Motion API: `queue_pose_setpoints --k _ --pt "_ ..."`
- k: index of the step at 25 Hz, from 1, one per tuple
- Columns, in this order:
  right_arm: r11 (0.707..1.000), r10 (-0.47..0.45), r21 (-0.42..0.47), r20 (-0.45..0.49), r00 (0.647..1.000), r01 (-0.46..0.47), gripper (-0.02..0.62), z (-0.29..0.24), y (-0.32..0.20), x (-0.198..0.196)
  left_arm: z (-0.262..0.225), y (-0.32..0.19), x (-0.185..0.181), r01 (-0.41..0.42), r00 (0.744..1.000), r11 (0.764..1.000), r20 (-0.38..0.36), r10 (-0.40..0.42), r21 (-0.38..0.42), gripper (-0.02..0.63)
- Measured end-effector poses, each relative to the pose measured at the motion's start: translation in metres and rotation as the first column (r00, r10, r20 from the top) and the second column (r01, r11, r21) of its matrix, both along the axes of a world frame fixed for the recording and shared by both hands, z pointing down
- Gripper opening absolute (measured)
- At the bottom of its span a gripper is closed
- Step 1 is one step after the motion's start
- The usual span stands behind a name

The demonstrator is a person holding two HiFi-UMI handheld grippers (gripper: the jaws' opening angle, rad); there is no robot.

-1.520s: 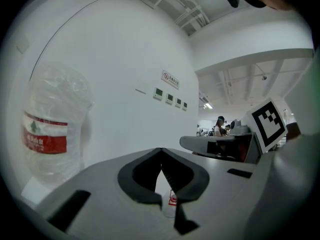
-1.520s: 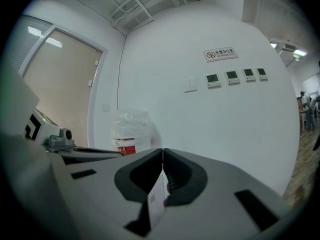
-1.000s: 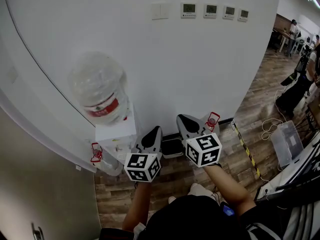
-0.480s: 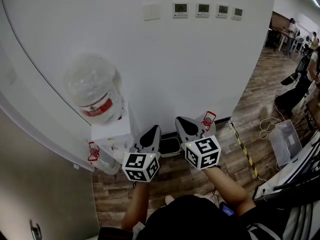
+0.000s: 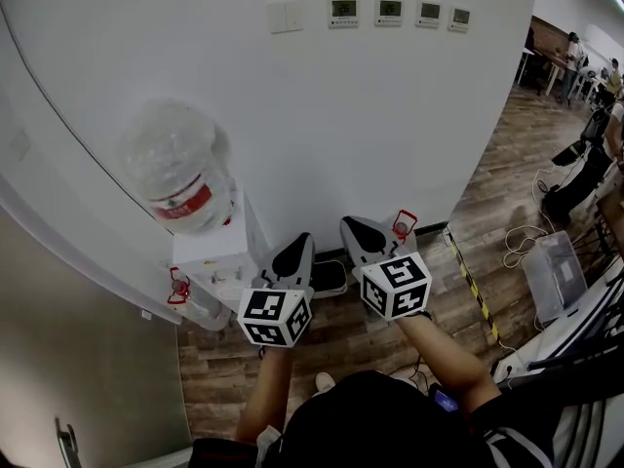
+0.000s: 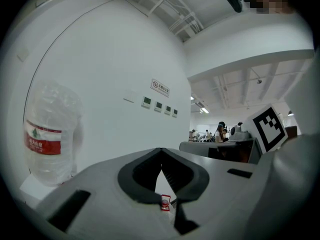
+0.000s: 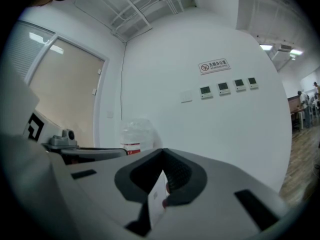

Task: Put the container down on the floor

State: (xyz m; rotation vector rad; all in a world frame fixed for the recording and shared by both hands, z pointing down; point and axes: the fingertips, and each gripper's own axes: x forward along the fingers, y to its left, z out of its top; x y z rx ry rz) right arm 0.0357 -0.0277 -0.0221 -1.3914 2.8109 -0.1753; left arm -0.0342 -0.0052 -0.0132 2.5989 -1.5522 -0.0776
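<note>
A big clear water container (image 5: 180, 178) with a red label stands upside down on a white dispenser (image 5: 210, 261) by the wall; it also shows in the left gripper view (image 6: 50, 134) and the right gripper view (image 7: 136, 134). My left gripper (image 5: 300, 247) (image 6: 160, 151) is shut and empty, held level just right of the dispenser. My right gripper (image 5: 353, 227) (image 7: 162, 156) is shut beside it, nearer the wall. A clear jug with a red handle (image 5: 178, 287) sits low at the dispenser's left. Another red handle (image 5: 402, 225) shows just past the right gripper.
A black mat (image 5: 330, 277) lies on the wooden floor at the wall's foot, under the grippers. Yellow-black tape (image 5: 473, 286) runs along the floor at right, with a clear plastic box (image 5: 556, 271) and cables beyond. Wall panels (image 5: 390, 10) hang above.
Both grippers have drifted a little up the picture toward the wall, still shut. The dispenser and its container now sit slightly further left and lower in the head view.
</note>
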Motion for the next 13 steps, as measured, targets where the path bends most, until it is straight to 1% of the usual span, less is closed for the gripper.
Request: queue_pose_setpoints --k 13 --pt "1.000 -0.012 0.001 0.004 1.000 0.012 0.029 -0.001 -0.005 0.012 0.001 -0.005 0.011 0.014 1.000 1.000 -0.003 -0.014 -0.003 0.015"
